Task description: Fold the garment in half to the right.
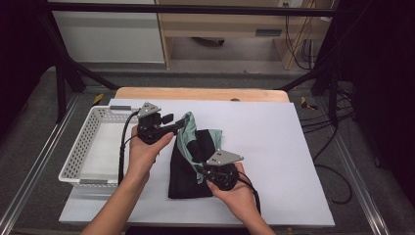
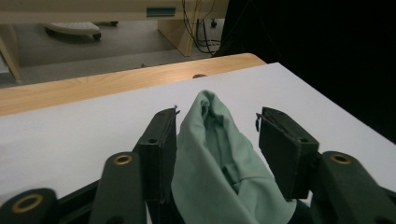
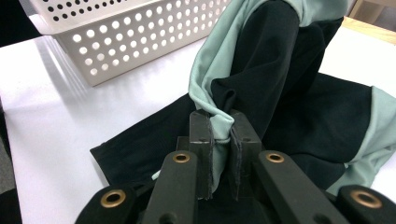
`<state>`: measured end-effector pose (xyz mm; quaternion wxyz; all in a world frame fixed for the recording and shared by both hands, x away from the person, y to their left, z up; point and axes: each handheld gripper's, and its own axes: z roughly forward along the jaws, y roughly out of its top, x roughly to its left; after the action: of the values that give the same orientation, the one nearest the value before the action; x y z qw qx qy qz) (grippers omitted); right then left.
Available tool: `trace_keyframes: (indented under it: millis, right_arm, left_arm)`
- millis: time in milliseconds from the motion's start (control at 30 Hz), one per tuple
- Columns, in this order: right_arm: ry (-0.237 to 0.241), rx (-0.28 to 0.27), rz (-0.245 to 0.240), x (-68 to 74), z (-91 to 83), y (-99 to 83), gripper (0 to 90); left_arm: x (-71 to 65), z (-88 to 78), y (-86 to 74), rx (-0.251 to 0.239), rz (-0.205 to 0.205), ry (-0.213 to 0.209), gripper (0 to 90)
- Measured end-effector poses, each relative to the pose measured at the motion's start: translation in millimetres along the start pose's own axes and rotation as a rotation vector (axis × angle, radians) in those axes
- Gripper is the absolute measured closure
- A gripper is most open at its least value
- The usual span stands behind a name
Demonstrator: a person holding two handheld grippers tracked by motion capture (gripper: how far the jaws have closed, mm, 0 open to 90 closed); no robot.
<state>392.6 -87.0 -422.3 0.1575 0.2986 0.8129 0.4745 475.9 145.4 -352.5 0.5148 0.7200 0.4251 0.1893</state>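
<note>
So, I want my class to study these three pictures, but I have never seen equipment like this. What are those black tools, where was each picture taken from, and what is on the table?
A person holds hand-operated tongs, one in each hand. The high view looks down on the table from above; the other two pictures come from cameras riding on each tool, looking along its black jaws.

On the white table cover lies a black and mint-green garment, with a white perforated basket to the left.

The right tongs are shut on a green edge of the garment. The left tongs stand open around a raised green fold; one jaw lies against the cloth, the other stands apart, so they are not pinching it.
</note>
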Motion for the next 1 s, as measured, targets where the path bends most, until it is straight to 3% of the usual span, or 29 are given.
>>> trace_keyframes:
  millis: [100,400,567,600,767,867,900,1000]
  right_arm:
    - [-0.002,-0.002,0.004,-1.2,-1.6,-0.7,82.4]
    - [-0.01,0.004,0.006,-1.7,-2.5,-3.4,82.4]
    - [-0.01,0.011,-0.004,-2.2,-5.6,-5.1,82.4]
    - [-0.011,0.01,-0.007,-2.8,-5.8,-5.6,82.4]
    - [-0.017,0.012,0.002,-4.6,-6.1,-6.0,82.4]
    - [-0.019,0.01,0.006,-4.9,-6.4,-6.6,82.4]
    - [-0.022,0.012,0.01,-5.3,-6.5,-7.1,82.4]
    - [-0.025,0.012,0.013,-5.7,-6.9,-7.5,82.4]
  left_arm:
    - [-0.6,-1.9,-1.0,-0.032,-0.009,0.003,40.1]
    - [-2.5,-4.8,-8.7,-0.028,0.004,0.018,26.7]
    - [0.5,-17.8,-20.2,-0.061,-0.006,0.026,19.0]
    - [3.0,-22.3,-24.7,-0.065,-0.025,0.018,17.5]
    - [1.4,-29.5,-33.8,-0.069,-0.007,0.034,15.1]
    - [-0.3,-31.7,-39.2,-0.066,-0.017,0.015,14.9]
    - [-0.9,-31.2,-40.5,-0.04,-0.012,0.0,14.5]
    - [-1.6,-33.1,-43.7,-0.04,-0.002,0.013,14.3]
